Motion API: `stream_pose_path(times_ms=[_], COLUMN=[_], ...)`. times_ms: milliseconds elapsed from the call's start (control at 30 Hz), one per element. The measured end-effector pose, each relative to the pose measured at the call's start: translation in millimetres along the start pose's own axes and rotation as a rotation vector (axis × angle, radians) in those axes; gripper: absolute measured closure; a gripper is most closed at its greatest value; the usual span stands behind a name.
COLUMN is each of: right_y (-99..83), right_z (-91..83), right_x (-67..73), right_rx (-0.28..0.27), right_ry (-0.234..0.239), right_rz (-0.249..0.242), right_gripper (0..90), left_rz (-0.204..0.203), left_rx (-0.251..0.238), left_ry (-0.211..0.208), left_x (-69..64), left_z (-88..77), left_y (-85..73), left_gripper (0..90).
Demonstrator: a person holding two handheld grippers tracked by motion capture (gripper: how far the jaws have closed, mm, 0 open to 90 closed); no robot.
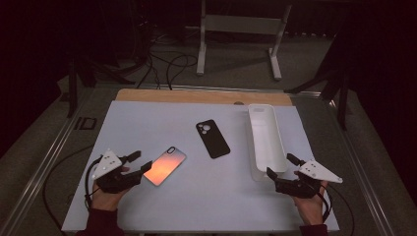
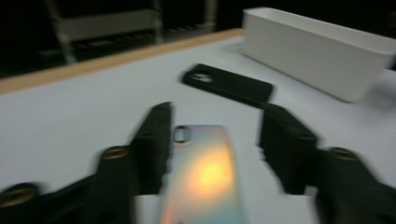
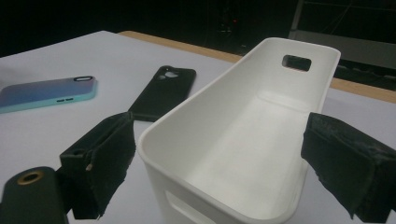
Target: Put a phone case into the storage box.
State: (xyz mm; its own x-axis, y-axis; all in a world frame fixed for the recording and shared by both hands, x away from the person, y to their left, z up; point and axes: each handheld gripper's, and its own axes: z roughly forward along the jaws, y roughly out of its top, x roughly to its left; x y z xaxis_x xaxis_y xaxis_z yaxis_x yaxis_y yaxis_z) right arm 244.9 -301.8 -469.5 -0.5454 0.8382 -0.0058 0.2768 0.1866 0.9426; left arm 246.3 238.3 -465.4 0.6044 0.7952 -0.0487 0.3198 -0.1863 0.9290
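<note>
A: Where is the iridescent phone?

B: Flat on the white table, left of the black case. The left gripper is spread wide around its near end, gripping nothing.

A: And the right gripper?

B: Open, straddling the white tray end without pressing.
</note>
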Motion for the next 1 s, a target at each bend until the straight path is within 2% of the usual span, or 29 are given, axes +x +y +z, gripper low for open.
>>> stream_pose_path(times_ms=[67, 100, 167, 200, 267, 367, 700, 800, 933, 1000], right_y=[0.3, 0.5, 1.8, 1.8, 1.4, 1.1, 7.5, 6.9, 5.2, 3.8], right_z=[0.1, 0.0, 0.3, 0.3, 0.9, 2.0, 4.6, 3.9, -0.1, -0.9], right_x=[0.1, 0.1, 1.4, 1.4, 2.0, 3.2, -0.4, -2.3, -4.1, -4.1], right_rx=[-0.003, -0.004, -0.011, -0.011, -0.013, -0.008, -0.031, -0.034, -0.043, -0.043], right_ry=[0.002, 0.002, 0.005, 0.005, 0.008, 0.01, 0.05, 0.047, 0.04, 0.036], right_rz=[0.002, -0.001, -0.007, -0.007, -0.007, -0.006, -0.025, -0.02, -0.007, -0.004], right_gripper=[9.6, 9.6, 9.5, 9.5, 9.5, 9.5, 9.5, 9.5, 9.5, 9.5], left_rz=[0.003, -0.02, -0.046, -0.044, -0.056, -0.048, -0.034, -0.023, 0.01, 0.011], left_rx=[-0.001, -0.023, -0.025, -0.018, -0.012, -0.002, 0.025, 0.056, 0.121, 0.148], left_ry=[0.013, 0.043, 0.068, 0.075, 0.092, 0.1, 0.071, 0.06, 0.067, 0.06], left_x=[1.7, 6.8, 12.2, 14.1, 16.3, 17.7, 15.3, 14.4, 11.5, 10.0], left_z=[-2.9, -9.6, -13.6, -15.4, -17.5, -17.7, -11.0, -6.5, 3.0, 9.2], left_y=[-1.3, -5.4, -8.1, -9.3, -10.3, -10.3, -1.0, 3.0, 9.5, 12.0], left_gripper=[26.4, 26.4, 12.4, 12.4, 5.0, 1.4, 0.0, 0.0, 0.0, 0.0])
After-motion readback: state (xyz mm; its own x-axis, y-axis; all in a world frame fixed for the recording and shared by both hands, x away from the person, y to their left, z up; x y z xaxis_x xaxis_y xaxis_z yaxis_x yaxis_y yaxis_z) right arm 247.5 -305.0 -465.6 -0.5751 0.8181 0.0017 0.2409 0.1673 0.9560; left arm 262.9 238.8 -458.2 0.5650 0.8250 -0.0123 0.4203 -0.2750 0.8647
